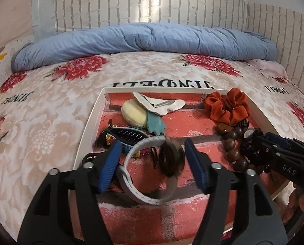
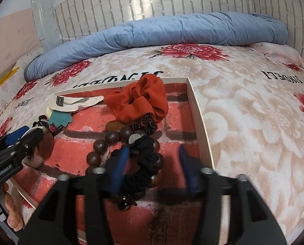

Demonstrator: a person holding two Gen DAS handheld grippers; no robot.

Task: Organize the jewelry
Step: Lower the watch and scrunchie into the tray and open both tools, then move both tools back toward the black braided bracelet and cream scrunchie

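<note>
We judge the sorting nearly done: on the bed, the tray (image 1: 90,120) already holds the pieces, our left gripper (image 1: 152,161) jaws spread around the round pendant (image 1: 170,157), right gripper (image 2: 152,167) jaws spread beside the black hair tie (image 2: 143,163).

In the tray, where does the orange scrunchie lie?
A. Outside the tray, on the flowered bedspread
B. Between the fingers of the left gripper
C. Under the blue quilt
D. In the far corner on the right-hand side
D: the orange scrunchie sits against the far right corner of the tray, beyond the wooden beads.
</note>
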